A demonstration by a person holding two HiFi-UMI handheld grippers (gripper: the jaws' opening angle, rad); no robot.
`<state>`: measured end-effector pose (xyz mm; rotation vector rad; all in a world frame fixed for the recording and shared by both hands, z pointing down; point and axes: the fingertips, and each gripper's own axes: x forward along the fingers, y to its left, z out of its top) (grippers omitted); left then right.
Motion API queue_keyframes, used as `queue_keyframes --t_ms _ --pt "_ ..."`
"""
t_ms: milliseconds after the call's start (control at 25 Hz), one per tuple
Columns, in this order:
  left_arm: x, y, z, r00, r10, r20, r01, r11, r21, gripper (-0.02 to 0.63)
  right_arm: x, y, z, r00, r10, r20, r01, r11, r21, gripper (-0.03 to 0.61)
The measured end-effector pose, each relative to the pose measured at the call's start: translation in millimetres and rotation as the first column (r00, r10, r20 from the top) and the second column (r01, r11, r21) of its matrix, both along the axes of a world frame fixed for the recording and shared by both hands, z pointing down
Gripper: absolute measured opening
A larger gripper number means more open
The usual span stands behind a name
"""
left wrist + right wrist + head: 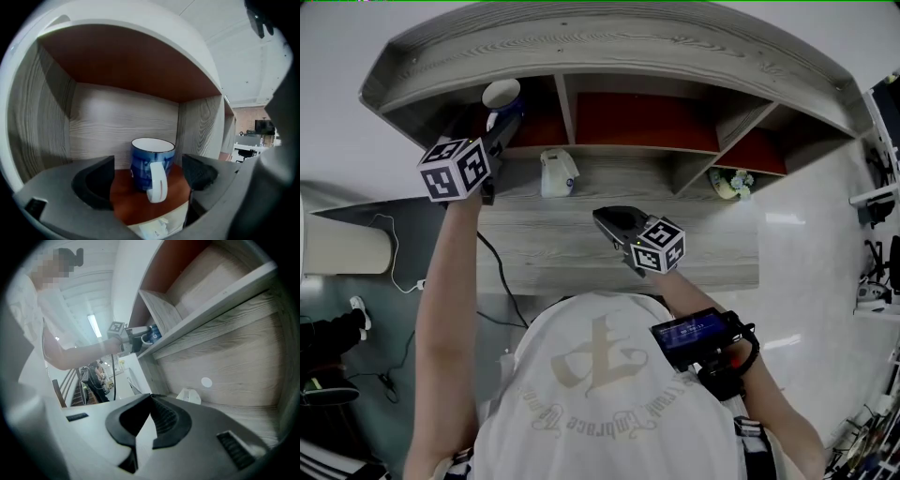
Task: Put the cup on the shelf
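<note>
A blue mug (151, 164) with a white handle and white inside stands upright on the red-brown floor of the shelf's left compartment (123, 202). My left gripper (150, 177) is open, one pad on each side of the mug and neither touching it; the handle points toward the camera. From the head view the mug (501, 94) sits in the top-left cubby with the left gripper (500, 120) reaching up to it. The right gripper (606, 221) hangs over the desk, and its jaws (151, 400) are shut on nothing. The mug (154, 332) also shows far off in the right gripper view.
A small white pack (558, 173) lies on the wooden desk (553, 246) under the shelf. A small pale object (729, 183) sits in the right cubby. A black cable (499, 277) hangs off the desk's front edge. Dividers wall the compartment on both sides.
</note>
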<state>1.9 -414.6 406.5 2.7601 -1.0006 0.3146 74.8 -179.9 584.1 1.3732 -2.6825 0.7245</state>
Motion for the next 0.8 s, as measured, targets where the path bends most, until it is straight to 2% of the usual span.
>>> queue_keyframes --t_ms 120,200,360,480,720,800 --pt "-10.1 15.6 0.4 1.0 0.014 -0.026 -0.013 1.0 0.01 0.457 -2.5 2.6 -0.1 1.0 -0.002 0.004 0.002 1.0 0.006 0.005" --pt "-18.6 26.9 4.6 0.999 0.014 -0.033 -0.013 1.0 0.021 0.429 -3.4 3.6 -0.9 1.0 -0.003 0.007 0.003 1.0 0.013 0.005" --pt "-41.1 49.1 23.0 0.999 -0.011 -0.05 0.013 0.999 0.033 0.349 -3.5 4.1 -2.4 1.0 0.005 0.016 -0.005 1.0 0.025 0.005" --pt "-58.0 69.6 40.6 0.996 -0.032 -0.079 0.034 0.999 0.027 0.258 0.4 5.5 -4.7 0.999 0.02 0.027 -0.021 0.999 0.029 0.005" --pt "-82.3 106.3 74.0 0.992 -0.079 -0.095 0.078 0.997 -0.02 0.12 5.8 7.1 -16.2 1.0 0.016 0.01 -0.017 0.998 0.068 0.005" --pt "-85.8 118.2 82.3 0.991 -0.085 -0.105 0.082 0.996 -0.035 0.118 4.8 8.5 -19.9 1.0 0.003 -0.009 -0.002 0.996 0.086 0.005"
